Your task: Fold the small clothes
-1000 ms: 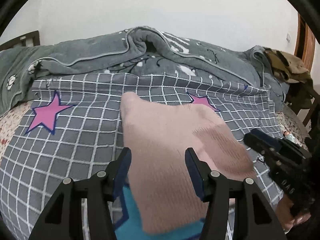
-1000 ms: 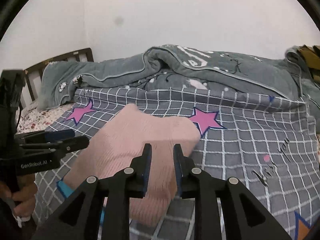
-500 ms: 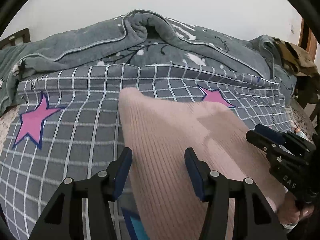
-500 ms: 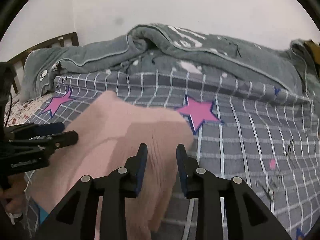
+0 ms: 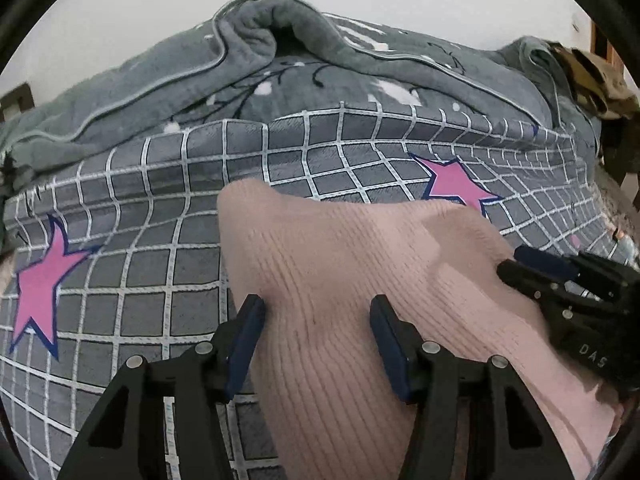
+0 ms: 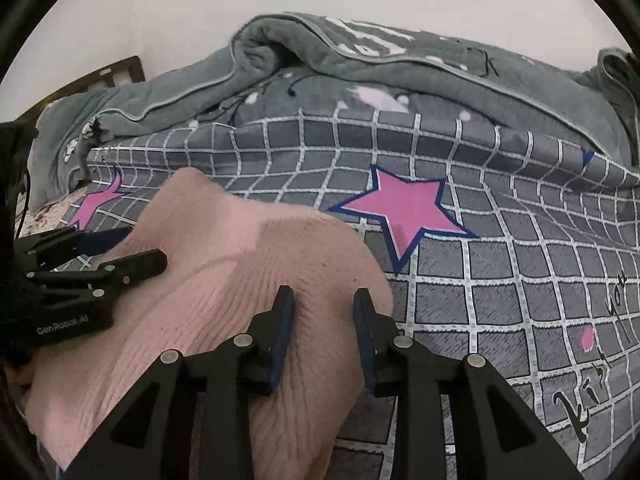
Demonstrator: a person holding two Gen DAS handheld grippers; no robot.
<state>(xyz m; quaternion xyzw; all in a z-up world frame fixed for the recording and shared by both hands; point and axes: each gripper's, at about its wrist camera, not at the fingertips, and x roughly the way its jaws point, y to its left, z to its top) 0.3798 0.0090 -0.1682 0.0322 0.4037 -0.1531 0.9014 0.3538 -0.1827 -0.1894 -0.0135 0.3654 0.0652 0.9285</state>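
On the checked bedspread [image 5: 160,248], left gripper [image 5: 316,320] and right gripper [image 6: 324,312] hover wide-jawed, empty, over the pink knit garment [image 5: 340,264].

Two close, low wrist views, sharing pink knit [image 5: 340,280].

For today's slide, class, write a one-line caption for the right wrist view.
Open right claw presses on a pink ribbed knit garment spread over a grey checked star-print blanket.

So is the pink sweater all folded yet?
Not quite. The sweater already lies doubled into a compact shape on the checked blanket. Both tongs, left and right, are open over it, gripping nothing. A last fold or tidy-up may remain; I can't tell from here.
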